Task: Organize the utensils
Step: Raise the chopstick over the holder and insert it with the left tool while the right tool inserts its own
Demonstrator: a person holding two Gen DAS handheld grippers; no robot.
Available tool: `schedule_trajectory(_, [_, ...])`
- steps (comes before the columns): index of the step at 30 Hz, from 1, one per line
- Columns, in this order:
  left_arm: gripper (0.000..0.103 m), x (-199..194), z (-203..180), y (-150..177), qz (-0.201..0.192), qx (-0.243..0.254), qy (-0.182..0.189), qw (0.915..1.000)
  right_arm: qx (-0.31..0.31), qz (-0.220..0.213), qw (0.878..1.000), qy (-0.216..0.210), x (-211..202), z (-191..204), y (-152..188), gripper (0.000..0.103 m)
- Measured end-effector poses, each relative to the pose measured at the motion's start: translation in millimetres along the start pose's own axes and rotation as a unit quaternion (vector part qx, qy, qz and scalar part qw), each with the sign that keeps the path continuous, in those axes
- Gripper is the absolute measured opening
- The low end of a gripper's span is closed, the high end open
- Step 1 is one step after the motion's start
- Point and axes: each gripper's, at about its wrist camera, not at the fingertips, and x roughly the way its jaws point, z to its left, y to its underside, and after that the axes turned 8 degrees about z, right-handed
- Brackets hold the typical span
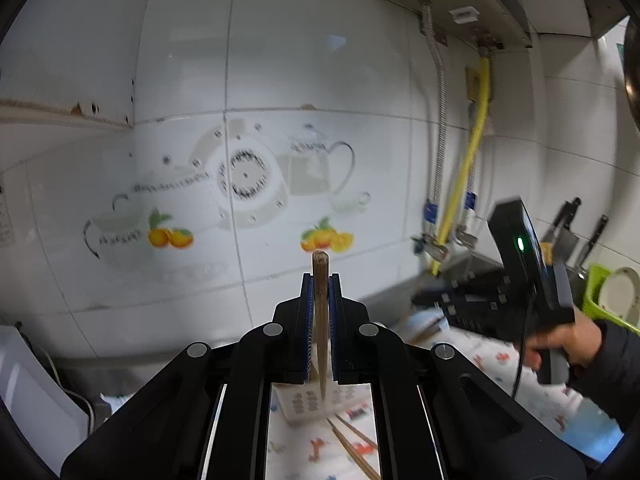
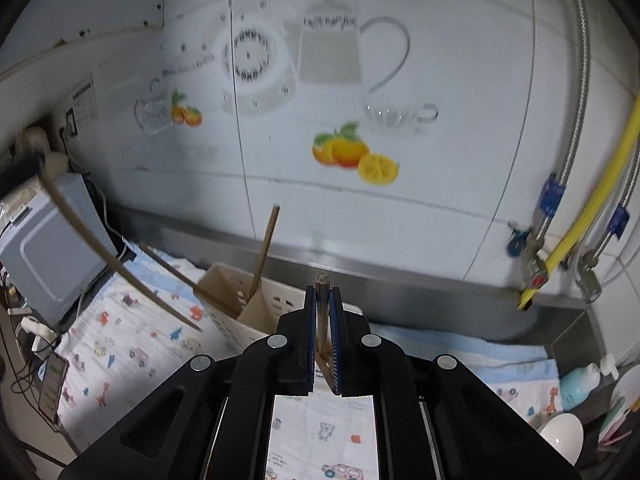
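Note:
My left gripper (image 1: pixel 320 280) is shut on a brown wooden chopstick (image 1: pixel 320 276) that stands upright between the blue pads, held above the counter. My right gripper (image 2: pixel 322 292) is shut on another wooden chopstick (image 2: pixel 322 280), also upright. A beige perforated utensil holder (image 2: pixel 228 300) stands just ahead and left of the right gripper, with a chopstick (image 2: pixel 266 240) leaning in it. In the left wrist view the holder (image 1: pixel 304 404) shows below the jaws, with loose chopsticks (image 1: pixel 352 444) lying on the patterned cloth (image 1: pixel 304 452). The left gripper's chopstick (image 2: pixel 120 268) crosses the right wrist view at left.
A tiled wall with teapot and orange decals (image 2: pixel 352 152) stands close ahead. A white appliance (image 2: pixel 44 256) and a phone (image 2: pixel 52 388) are at left. Pipes (image 2: pixel 576 232), a blue bottle (image 2: pixel 580 386) and bowls (image 2: pixel 560 436) are at right. Knives (image 1: pixel 568 228) and a green dish rack (image 1: pixel 612 296) stand far right.

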Motion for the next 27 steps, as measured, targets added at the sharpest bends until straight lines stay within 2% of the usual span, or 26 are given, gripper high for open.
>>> schedule_trajectory(4, [0.005,17,8,-9,-0.003,-0.012,-0.010,0.9999,-0.003,-0.004,1.000,0.000,0,-1,3,0.007])
schedule_trajectory(11, [0.005,35,15,-21,-0.009,-0.027,-0.008,0.9996,-0.019,-0.021,1.000,0.006,-11,3,6,0.007])
schedule_trajectory(14, [0.005,41,15,-27,-0.016,-0.027,-0.011,0.9994,-0.023,-0.032,0.999,0.003,-20,5,7,0.012])
schedule_trajectory(19, [0.005,53,12,-37,-0.037,-0.020,-0.039,0.9984,-0.030,-0.051,0.998,-0.016,-36,14,22,0.017])
schedule_trajectory(24, [0.005,68,19,-37,-0.041,-0.035,-0.044,0.9976,-0.036,-0.057,0.997,-0.029,-42,21,41,0.017])
schedule_trajectory(27, [0.005,81,24,-30,-0.028,-0.044,-0.039,0.9979,-0.033,-0.055,0.997,-0.039,-40,23,54,0.018])
